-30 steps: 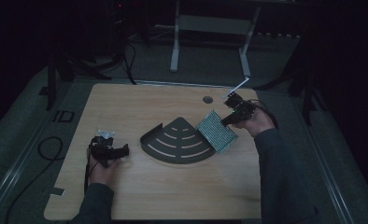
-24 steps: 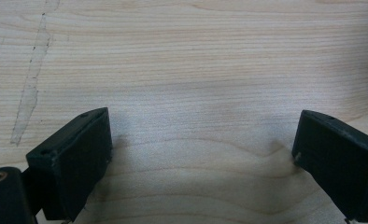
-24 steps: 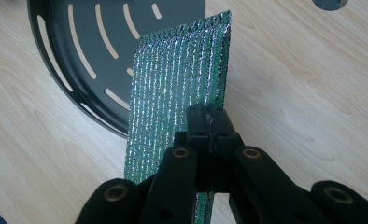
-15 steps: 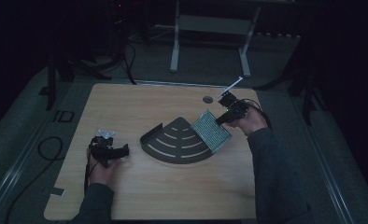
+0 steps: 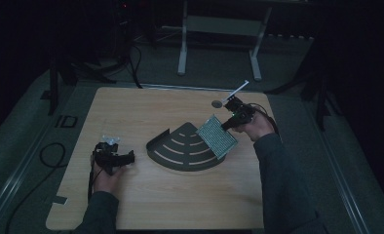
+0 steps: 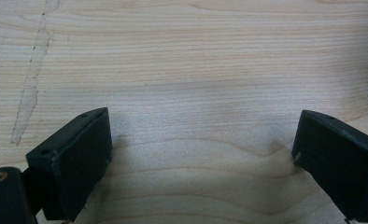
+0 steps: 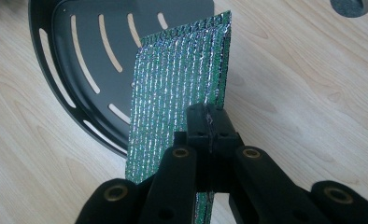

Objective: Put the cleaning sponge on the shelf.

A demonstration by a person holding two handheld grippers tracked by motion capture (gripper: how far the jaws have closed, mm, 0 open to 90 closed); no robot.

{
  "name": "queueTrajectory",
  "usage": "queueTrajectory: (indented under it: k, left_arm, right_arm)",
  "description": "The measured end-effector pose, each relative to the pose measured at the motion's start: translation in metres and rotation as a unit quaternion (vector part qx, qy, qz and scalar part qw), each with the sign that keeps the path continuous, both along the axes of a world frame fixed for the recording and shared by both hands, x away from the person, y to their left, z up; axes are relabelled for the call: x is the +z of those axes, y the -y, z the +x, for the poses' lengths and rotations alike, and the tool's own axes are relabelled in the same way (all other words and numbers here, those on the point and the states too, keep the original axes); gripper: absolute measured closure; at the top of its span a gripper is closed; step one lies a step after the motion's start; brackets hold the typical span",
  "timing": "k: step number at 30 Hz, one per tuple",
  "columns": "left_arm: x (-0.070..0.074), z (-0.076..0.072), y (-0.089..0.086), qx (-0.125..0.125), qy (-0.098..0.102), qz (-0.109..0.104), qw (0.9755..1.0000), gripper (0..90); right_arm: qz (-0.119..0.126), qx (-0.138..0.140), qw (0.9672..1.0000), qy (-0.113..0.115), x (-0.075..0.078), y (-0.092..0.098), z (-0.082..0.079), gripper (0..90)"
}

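One hand-held gripper (image 7: pixel 209 122) pinches a glittery green pad (image 7: pixel 177 88) over a slotted tray (image 7: pixel 65 56).

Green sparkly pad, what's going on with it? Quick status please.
Right tool shut on pad, over dark slotted tray. Left tool open, on bare table.

The green glittery pad (image 7: pixel 180 79) hides part of the slotted black tray (image 7: pixel 86 56), whose rim the top edge cuts off.

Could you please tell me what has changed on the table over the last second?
The right gripper, shut on the glittery green sponge pad, carried it left over the dark slotted fan-shaped tray. The left gripper stayed open on the wooden table; the tray stayed put.
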State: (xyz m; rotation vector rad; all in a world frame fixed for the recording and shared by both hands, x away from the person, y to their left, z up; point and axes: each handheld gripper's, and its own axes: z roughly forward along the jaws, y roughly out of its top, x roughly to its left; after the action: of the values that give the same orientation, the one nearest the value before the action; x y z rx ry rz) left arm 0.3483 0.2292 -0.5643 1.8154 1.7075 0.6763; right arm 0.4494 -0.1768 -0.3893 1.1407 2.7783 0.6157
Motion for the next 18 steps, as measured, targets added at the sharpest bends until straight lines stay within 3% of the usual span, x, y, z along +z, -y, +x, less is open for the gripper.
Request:
queueTrajectory:
  k: [18]
  left_arm:
    - [0.0000, 0.0000, 0.0000, 0.000, 0.000, 0.000, 1.0000, 5.2]
  right_arm:
    - [0.002, 0.004, 1.0000, 0.000, -0.0090, -0.0070, 0.0081, 89.7]
